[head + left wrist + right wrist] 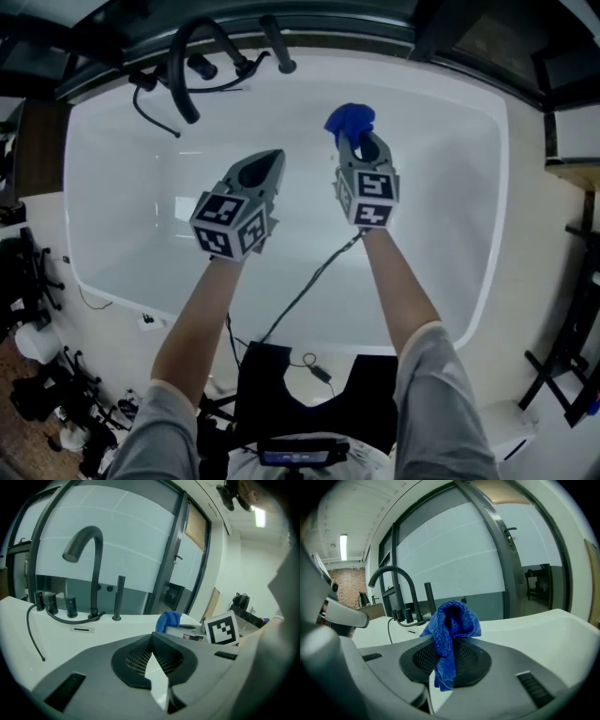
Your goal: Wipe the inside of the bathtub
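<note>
At far left, a black arched metal faucet (183,84) and its hose stand on the rim of a white oval bathtub (122,206), which fills the head view. Over the middle of the basin a person holds out the left gripper (271,159), grey and wedge-shaped. Its fingers (133,660) are pressed together at the tips with nothing between them, and it hangs clear of the tub's surface.

Just to its right, the right gripper (360,141) points toward the far wall of the tub. Its fingers (419,658) are pinched on a crumpled blue microfibre cloth (350,120), which bunches up above the tips and trails a fold down between the pads. In the right gripper view the cloth sits in the air with the far rim behind it. No view shows it pressed to the enamel.

The tub's inside looks uniformly white, with no streaks, suds or wet tracks to mark a wiped patch. The job appears to be at or near its start: the cloth is in hand, but the floor and walls of the basin apparently remain to be wiped.
</note>
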Demonstrator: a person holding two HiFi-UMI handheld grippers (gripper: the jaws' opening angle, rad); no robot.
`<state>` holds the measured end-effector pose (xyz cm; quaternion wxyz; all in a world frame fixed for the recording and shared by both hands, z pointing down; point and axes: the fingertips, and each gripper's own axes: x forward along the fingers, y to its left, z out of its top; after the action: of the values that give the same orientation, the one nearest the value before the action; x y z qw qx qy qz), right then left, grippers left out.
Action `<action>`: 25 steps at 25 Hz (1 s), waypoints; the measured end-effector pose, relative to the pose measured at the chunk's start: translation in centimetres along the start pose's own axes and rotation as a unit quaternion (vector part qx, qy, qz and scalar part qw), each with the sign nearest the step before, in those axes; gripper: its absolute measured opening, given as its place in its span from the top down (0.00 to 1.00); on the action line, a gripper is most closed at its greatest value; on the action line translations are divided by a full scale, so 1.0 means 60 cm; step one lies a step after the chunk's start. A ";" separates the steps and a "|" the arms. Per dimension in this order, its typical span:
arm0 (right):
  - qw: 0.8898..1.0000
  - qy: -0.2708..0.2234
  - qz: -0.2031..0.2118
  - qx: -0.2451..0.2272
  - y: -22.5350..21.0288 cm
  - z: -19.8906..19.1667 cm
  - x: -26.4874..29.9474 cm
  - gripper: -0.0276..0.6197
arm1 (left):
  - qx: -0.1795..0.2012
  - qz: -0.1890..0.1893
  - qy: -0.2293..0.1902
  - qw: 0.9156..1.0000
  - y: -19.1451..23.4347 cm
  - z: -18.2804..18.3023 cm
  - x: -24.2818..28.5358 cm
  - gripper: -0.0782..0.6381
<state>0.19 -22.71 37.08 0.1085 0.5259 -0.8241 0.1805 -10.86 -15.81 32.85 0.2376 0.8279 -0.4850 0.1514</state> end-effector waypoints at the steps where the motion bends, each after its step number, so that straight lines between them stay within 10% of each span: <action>1: 1.000 0.000 -0.003 -0.010 -0.002 -0.007 0.021 0.86 | 0.001 -0.003 0.001 1.000 0.006 -0.003 0.015 0.88; 13: 0.995 -0.008 -0.024 -0.099 -0.022 -0.055 0.208 0.86 | 0.029 -0.018 0.004 0.999 0.062 -0.036 0.128 0.88; 25: 0.991 -0.016 -0.047 -0.123 -0.097 -0.063 0.203 0.86 | 0.020 -0.002 0.010 1.000 0.080 -0.060 0.157 0.88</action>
<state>0.25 -33.43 46.06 0.1679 0.5493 -0.8161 0.0641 -10.57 -22.72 41.59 0.2263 0.8319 -0.4778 0.1688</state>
